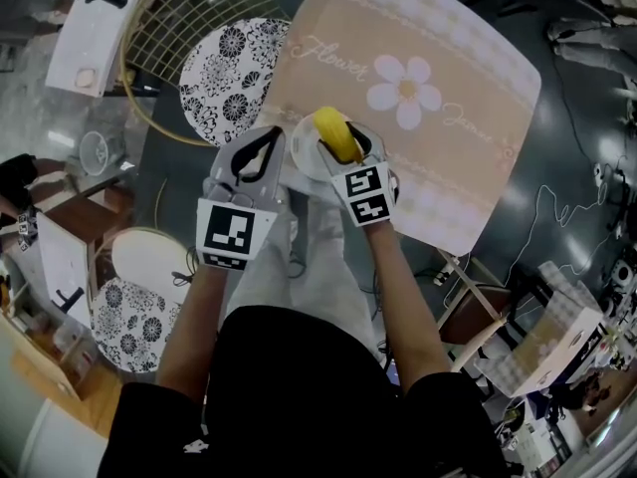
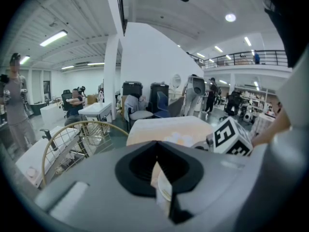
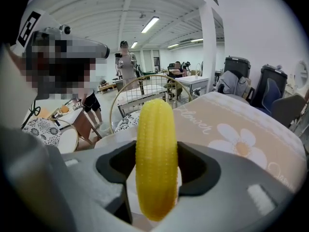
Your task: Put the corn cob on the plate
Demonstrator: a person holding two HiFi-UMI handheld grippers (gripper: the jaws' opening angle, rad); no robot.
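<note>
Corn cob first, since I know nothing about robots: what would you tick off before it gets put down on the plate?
1. Corn cob gripped: ok. The right gripper has its jaws closed on both sides of it.
2. Plate held: ok. The left gripper is clamped on its rim.
3. Cob lined up with plate: ok. In the head view the cob is over the plate.
4. Plate level: cannot tell.
5. Cob already touching plate: cannot tell.
</note>
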